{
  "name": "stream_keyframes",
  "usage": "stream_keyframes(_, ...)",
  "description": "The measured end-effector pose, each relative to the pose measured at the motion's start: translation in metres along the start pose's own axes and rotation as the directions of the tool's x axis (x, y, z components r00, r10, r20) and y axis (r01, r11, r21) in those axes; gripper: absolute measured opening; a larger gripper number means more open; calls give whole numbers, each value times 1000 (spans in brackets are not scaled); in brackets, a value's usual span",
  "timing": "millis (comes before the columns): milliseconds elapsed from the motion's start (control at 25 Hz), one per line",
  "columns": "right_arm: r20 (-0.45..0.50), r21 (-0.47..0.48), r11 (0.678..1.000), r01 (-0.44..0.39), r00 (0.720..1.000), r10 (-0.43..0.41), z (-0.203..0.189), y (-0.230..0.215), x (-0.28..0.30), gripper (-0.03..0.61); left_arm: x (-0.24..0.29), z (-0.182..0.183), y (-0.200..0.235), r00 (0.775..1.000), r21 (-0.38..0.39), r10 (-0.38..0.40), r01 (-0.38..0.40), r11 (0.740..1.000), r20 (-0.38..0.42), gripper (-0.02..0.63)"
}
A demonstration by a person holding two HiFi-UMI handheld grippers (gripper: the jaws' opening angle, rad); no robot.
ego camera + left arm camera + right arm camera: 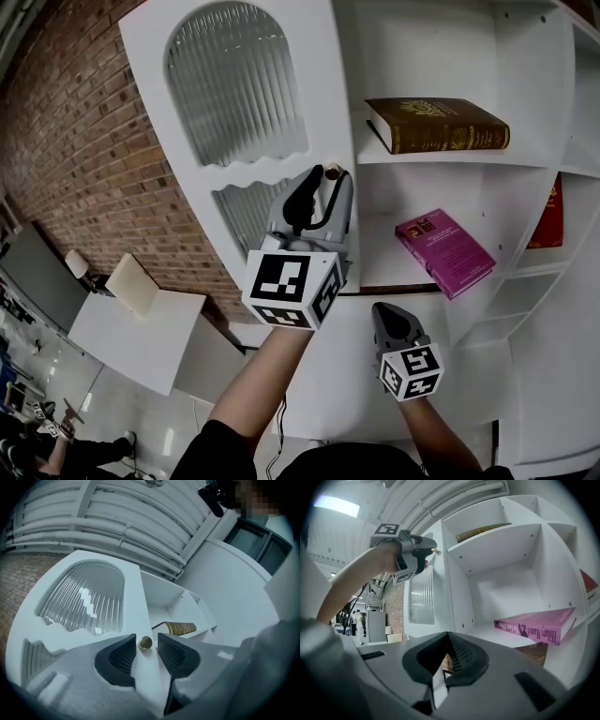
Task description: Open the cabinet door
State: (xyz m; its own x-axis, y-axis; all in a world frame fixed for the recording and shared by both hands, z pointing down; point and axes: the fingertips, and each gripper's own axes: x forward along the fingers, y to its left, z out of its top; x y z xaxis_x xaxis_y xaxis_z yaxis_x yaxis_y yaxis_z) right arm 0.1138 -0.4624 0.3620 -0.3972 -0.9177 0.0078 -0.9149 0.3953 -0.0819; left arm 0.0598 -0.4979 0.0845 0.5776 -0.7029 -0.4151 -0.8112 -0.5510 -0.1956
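Progress looks near complete: cabinet door (234,84) stands swung wide, left gripper (325,180) has its jaws apart around the brass knob (146,642) without pinching, and right gripper (446,639) sits closed and empty below that knob.

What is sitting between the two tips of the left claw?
A small brass knob on the white cabinet door, untouched by either tip; the left gripper view shows it.

My left gripper (146,649) and right gripper (448,641) are both grey plastic with dark ribbed pads (123,656). Each has a white cube (291,289) with black square markers. Black short sleeves (221,452) on me.
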Motion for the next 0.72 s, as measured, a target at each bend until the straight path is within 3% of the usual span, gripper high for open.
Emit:
stream_keyframes(80,2,3,1000,-4,1000,4,-2,2,-1,2,4,-1,-1,1000,21,9,-9,1000,-1,144)
stream_keyframes(440,23,13,1000,7,1000,-7,0,-10,-12,2,9,-7,3,998,-11,61,-61,998,7,122)
stream_keyframes(720,71,21,996,-85,994,83,9,-3,-13,2,3,-4,4,997,-63,74,-73,995,18,95)
